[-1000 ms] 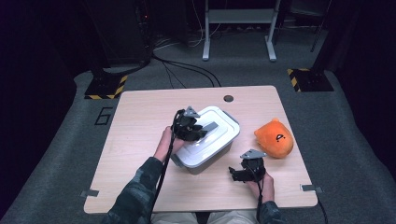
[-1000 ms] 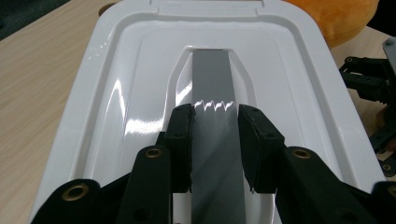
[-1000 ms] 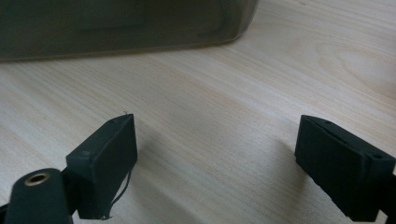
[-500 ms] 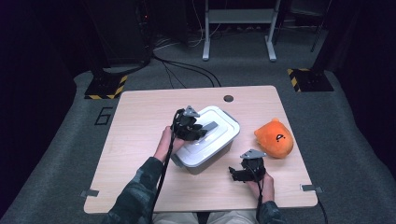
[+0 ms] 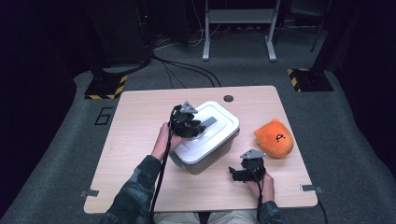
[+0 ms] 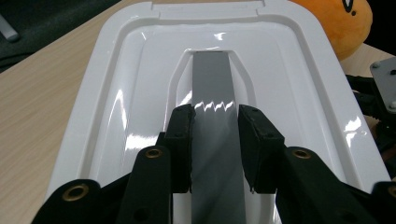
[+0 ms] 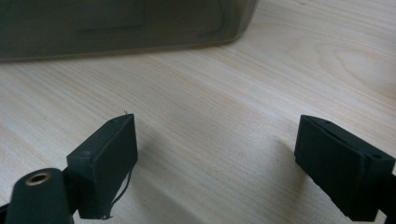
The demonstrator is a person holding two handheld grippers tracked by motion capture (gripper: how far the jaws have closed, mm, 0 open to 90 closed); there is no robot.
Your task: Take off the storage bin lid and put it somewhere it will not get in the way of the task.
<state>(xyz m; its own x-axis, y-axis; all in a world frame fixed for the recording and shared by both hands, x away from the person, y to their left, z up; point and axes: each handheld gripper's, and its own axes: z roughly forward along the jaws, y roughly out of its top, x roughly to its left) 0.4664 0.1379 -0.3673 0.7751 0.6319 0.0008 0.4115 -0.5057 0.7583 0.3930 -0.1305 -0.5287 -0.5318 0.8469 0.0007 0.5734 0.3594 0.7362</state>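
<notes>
A grey box with a white lid (image 5: 219, 133) stands in the middle of the table. My left gripper (image 5: 192, 127) lies over the lid from the left, shut on the lid's flat grey handle (image 5: 208, 122). In the left gripper view the two pads (image 6: 181, 135) press on either side of that grey handle (image 6: 212, 88), with the white lid (image 6: 126, 93) spread around it. My right gripper (image 5: 242, 173) rests low on the table in front of the box, open. In the right gripper view its jaws stand wide apart (image 7: 217, 140) over bare wood, facing the box's dark wall (image 7: 116, 23).
An orange plush toy (image 5: 275, 137) lies on the wooden table (image 5: 135, 121) to the right of the box, and its edge shows in the left gripper view (image 6: 345, 23). A small dark hole (image 5: 228, 98) sits near the table's far edge. Cables and stands are on the floor beyond.
</notes>
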